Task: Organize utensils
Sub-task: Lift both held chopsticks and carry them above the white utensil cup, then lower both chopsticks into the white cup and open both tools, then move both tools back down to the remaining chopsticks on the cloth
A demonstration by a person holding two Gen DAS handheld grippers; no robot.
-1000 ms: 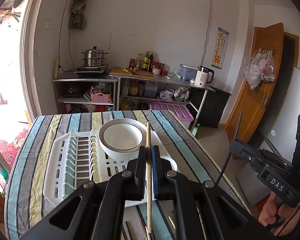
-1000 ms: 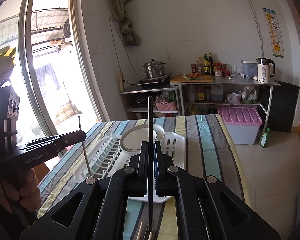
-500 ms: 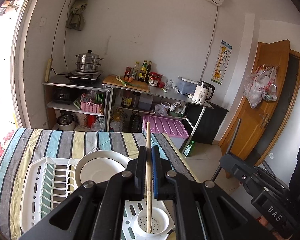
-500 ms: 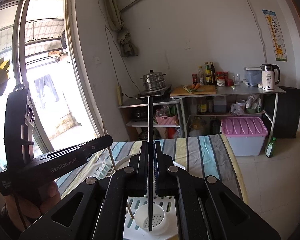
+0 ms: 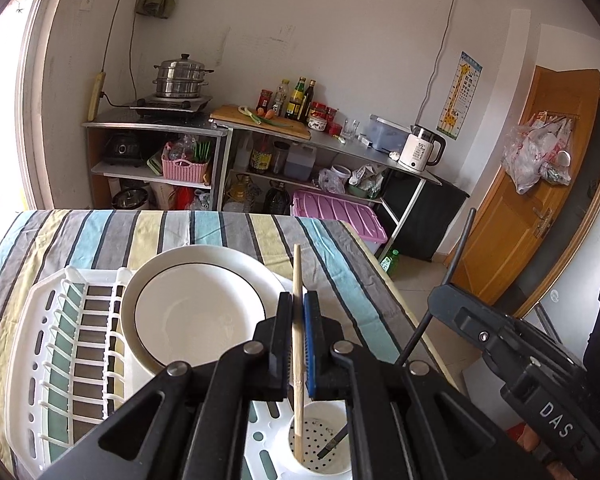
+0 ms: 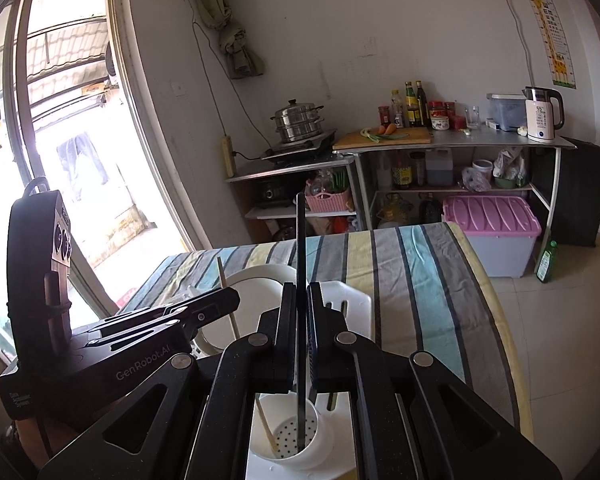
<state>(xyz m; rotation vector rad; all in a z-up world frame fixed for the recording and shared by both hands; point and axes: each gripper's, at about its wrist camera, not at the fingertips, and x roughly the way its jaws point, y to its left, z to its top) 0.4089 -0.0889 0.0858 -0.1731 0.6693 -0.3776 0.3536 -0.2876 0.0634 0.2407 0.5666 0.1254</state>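
My left gripper [image 5: 298, 300] is shut on a wooden chopstick [image 5: 298, 344] held upright, its lower end inside the white perforated utensil cup [image 5: 320, 446] of the dish rack [image 5: 40, 360]. My right gripper [image 6: 301, 292] is shut on a black chopstick [image 6: 301, 260], also upright, its lower end inside the same cup [image 6: 290, 438]. Each gripper shows in the other's view: the right one [image 5: 444, 300] with its black chopstick [image 5: 458, 248], the left one [image 6: 232, 294] with its wooden chopstick [image 6: 225, 292].
A white plate [image 5: 198, 312] lies in the rack on the striped tablecloth [image 5: 340, 272]. The table's right edge [image 6: 496, 320] drops to a tiled floor. Shelves with a steamer pot [image 5: 182, 80], bottles and a kettle [image 5: 420, 148] line the far wall.
Both grippers have moved over the utensil cup and come down, so both chopstick ends now sit inside the cup. Both stay shut on their chopsticks.
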